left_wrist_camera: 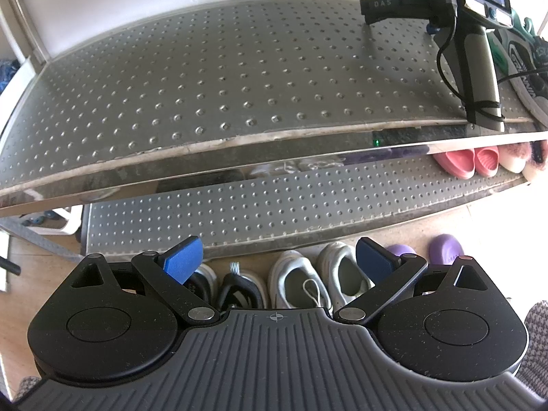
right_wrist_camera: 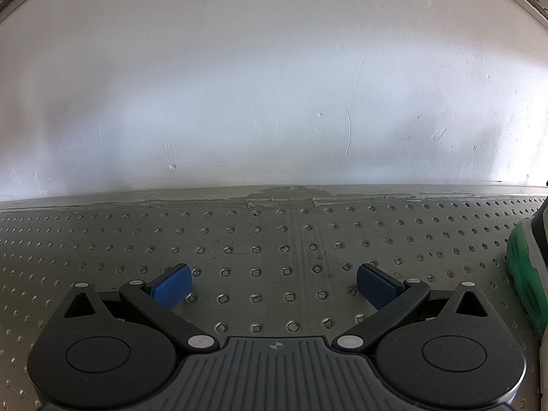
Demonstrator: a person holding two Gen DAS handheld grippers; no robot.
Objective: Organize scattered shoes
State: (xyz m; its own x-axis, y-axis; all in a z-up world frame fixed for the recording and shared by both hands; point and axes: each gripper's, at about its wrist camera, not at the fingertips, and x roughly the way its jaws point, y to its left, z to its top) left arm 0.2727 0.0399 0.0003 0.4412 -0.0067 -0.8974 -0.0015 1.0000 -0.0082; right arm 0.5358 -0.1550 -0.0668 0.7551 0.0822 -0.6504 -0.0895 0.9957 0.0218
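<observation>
Jaws on the left gripper (left_wrist_camera: 277, 263) are spread wide and nothing is held; the blue pads (left_wrist_camera: 183, 257) frame the floor row below. Between them a pair of white sneakers (left_wrist_camera: 318, 279) is lined up toes toward the rack, with black shoes (left_wrist_camera: 222, 287) just beside on the left and purple clogs (left_wrist_camera: 445, 248) further right. Judged from the framing, the white pair is the likely next pick, which would explain the wide opening.

Right gripper (right_wrist_camera: 274, 286) is likewise fully open and empty, held low over the top shelf (right_wrist_camera: 102, 246) and pointed at the white wall (right_wrist_camera: 274, 85). A green-soled sneaker (right_wrist_camera: 527, 281) is seen at the right edge of that view, resting on the shelf near the gripper. In the left wrist view the same gripper body (left_wrist_camera: 479, 34) is seen at the shelf's right end, next to the green-and-white sneaker (left_wrist_camera: 520, 58).

Lower shelf (left_wrist_camera: 239, 202) carries pink slippers (left_wrist_camera: 469, 162) and a white fuzzy pair (left_wrist_camera: 520, 161), parked at the right end. Filling from right to left appears to be the scheme, so most of both shelves is left free for the floor pairs. Task is judged well short of done: three pairs are not yet shelved.
</observation>
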